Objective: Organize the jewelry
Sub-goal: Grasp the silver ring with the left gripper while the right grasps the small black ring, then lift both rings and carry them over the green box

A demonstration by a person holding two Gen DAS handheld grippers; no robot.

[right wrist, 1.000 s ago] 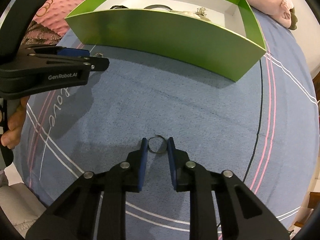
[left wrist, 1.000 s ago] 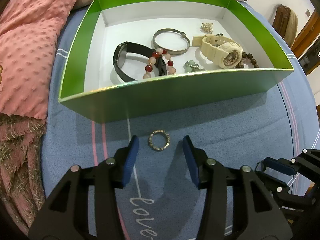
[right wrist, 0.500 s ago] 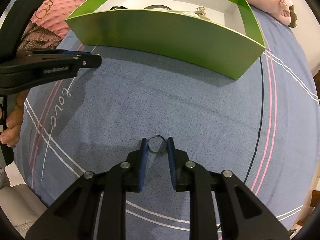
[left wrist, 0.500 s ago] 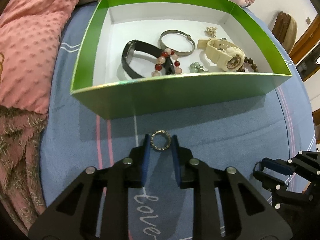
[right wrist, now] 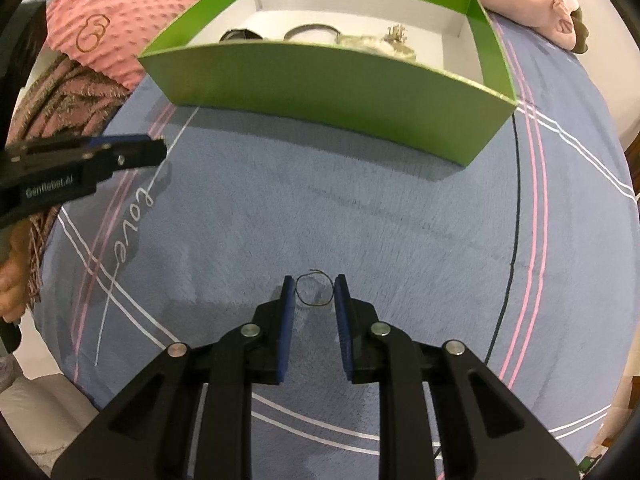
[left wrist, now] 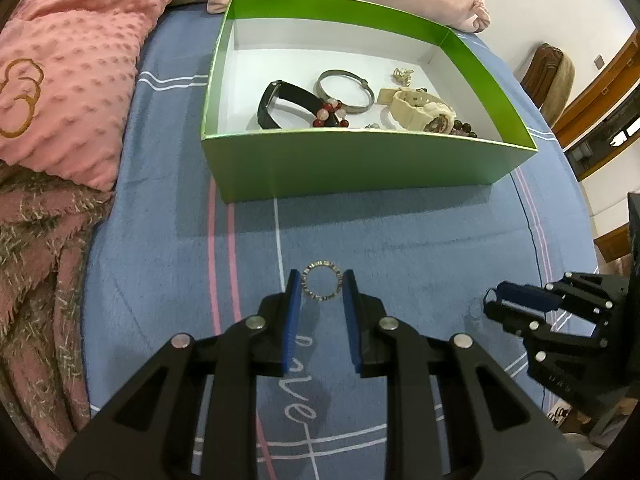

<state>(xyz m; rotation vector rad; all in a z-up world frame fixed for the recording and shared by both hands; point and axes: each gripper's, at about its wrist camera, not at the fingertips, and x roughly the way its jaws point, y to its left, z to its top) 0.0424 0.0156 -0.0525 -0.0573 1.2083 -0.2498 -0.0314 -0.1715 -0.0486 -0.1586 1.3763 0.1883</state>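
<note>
Grippers: 2, both w/ blue pads. Left gripper pinches a studded ring between its tips, upright, above the blue blanket. Right gripper has its pads pressed on either side of a thin wire ring, low over the blanket; can't tell if the wire ring touches the fabric.

Green box sits ahead of both, open top, white inside. Counted inside from left wrist view: 1 black watch, 1 cream watch, 1 metal bangle, 1 red-and-pale bead bracelet, 1 dark bead strand, 1 small gold piece. Box's near wall cuts off bead strand and 1 small pale item, unclear what.

Writing: "love" in white script on blanket; "GenRobot.AI" on left gripper's side in right wrist view, blurred. Gold emblem on pink pillow, cut off at frame edge.

Right wrist view: box contents mostly hidden by near wall.
</note>
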